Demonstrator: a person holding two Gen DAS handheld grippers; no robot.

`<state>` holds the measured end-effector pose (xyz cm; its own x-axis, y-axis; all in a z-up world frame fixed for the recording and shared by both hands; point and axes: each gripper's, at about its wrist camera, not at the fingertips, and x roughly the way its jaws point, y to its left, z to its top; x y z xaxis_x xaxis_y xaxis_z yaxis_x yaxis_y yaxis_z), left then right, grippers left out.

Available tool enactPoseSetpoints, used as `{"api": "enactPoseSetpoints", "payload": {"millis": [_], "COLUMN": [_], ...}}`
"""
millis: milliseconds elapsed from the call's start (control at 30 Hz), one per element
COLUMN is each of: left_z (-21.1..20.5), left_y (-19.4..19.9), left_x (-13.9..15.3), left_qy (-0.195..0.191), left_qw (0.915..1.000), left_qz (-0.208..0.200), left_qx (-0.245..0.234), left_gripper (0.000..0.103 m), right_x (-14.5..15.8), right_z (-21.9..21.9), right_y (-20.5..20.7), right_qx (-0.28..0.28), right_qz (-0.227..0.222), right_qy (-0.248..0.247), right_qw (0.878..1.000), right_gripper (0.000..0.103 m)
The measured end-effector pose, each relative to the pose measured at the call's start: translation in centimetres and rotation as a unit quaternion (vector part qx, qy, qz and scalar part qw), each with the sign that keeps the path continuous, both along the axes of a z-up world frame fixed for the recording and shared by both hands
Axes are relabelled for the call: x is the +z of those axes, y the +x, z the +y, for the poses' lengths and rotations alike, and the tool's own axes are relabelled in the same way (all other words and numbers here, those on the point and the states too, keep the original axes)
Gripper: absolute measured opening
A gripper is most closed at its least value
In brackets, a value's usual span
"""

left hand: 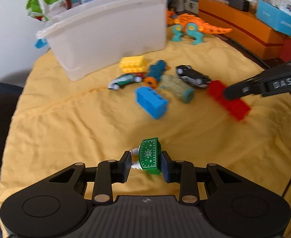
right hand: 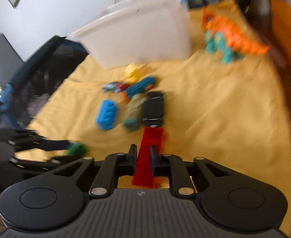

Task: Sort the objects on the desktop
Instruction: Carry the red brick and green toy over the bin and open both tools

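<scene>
Left wrist view: my left gripper [left hand: 145, 163] pinched the green toy [left hand: 149, 157] near me on the yellow cloth [left hand: 66, 129]; its offset grip could let it twist free.

Right wrist view: my right gripper [right hand: 143, 160] clamped the red block [right hand: 148, 158], whose far end touched the black car [right hand: 153, 107]; lifting could drag it.

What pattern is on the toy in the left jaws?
Green toy with white snowflakes, dots and a border line; the left wrist view shows it best.
</scene>
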<state>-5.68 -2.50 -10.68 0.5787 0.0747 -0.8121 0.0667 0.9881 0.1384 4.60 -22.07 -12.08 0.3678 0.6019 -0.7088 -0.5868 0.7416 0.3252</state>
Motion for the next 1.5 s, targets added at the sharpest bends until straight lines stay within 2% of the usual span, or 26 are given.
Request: {"api": "enactPoseSetpoints", "payload": {"millis": [33,167,267,333,400,467,533,600,667,733,833,867,900,933,1033,1167,1367,1433,1500], "left_z": [0.2,0.5,0.2,0.0,0.0,0.0,-0.1,-0.1,0.1,0.4,0.7,0.9,1.0,1.0,1.2,2.4,5.3,6.0,6.8], "left_y": [0.0,0.2,0.0,-0.1,-0.1,-0.2,-0.2,-0.3,-0.4,-0.2,0.5,0.6,0.6,0.6,0.7,2.5,10.1,12.9,15.6], "left_x": [0.1,-0.1,-0.2,-0.2,0.0,0.1,0.1,0.2,0.3,-0.1,-1.2,-1.2,-1.0,-0.8,0.1,4.3,11.8,13.1,13.5], "left_qy": [-0.001,0.000,0.000,0.002,0.003,0.001,0.003,0.003,0.004,0.002,-0.013,-0.026,-0.042,-0.055,-0.071,-0.073,-0.028,-0.013,-0.018], "left_qw": [1.0000,1.0000,1.0000,1.0000,1.0000,0.9999,0.9999,0.9999,0.9998,0.9998,0.9996,0.9994,0.9989,0.9983,0.9974,0.9956,0.9865,0.9833,0.9821], "left_qz": [-0.001,-0.001,-0.001,-0.003,-0.008,-0.011,-0.011,-0.011,-0.013,-0.006,0.008,0.004,0.001,-0.002,-0.010,-0.059,-0.161,-0.181,-0.188], "left_qx": [0.002,0.008,0.005,0.002,0.003,0.002,0.003,0.007,0.014,0.020,0.024,0.025,0.021,0.018,0.011,-0.001,-0.012,-0.009,-0.001], "left_gripper": [0.035,0.036,0.036,0.036,0.036,0.036,0.036,0.037,0.045,0.048,0.047,0.042,0.042,0.041,0.040,0.040,0.040,0.040,0.040], "right_x": [0.2,0.1,-0.5,-0.5,0.2,1.4,2.1,1.8,1.1,0.2,-1.1,-1.1,-1.0,-0.8,0.1,2.5,9.6,11.5,12.5], "right_z": [-0.4,-2.2,-2.3,-2.8,-3.1,-2.8,-1.4,0.5,2.3,3.2,3.4,3.3,3.1,3.0,2.9,3.5,6.7,8.1,9.5], "right_y": [0.1,0.8,0.9,0.9,0.4,-0.5,-1.4,-2.1,-2.4,-2.1,-1.3,-1.2,-1.3,-1.3,-1.7,-1.3,3.9,6.3,8.5], "right_qx": [-0.013,-0.060,-0.067,-0.075,-0.081,-0.074,-0.046,-0.011,0.007,0.012,0.000,0.000,0.004,0.009,0.027,0.041,0.032,0.019,0.006], "right_qz": [-0.012,-0.039,-0.077,-0.073,-0.069,-0.089,-0.098,-0.108,-0.109,-0.087,-0.056,-0.056,-0.057,-0.057,-0.056,-0.085,-0.182,-0.205,-0.220], "right_qy": [-0.008,-0.033,-0.117,-0.116,-0.085,-0.058,-0.058,-0.077,-0.108,-0.122,-0.132,-0.130,-0.130,-0.129,-0.120,-0.108,-0.065,-0.049,-0.047], "right_qw": [1.000,0.997,0.988,0.988,0.991,0.992,0.993,0.991,0.988,0.989,0.990,0.990,0.990,0.990,0.991,0.990,0.981,0.977,0.974], "right_gripper": [0.030,0.032,0.033,0.033,0.033,0.037,0.056,0.057,0.059,0.059,0.057,0.053,0.036,0.028,0.025,0.025,0.025,0.025,0.025]}}
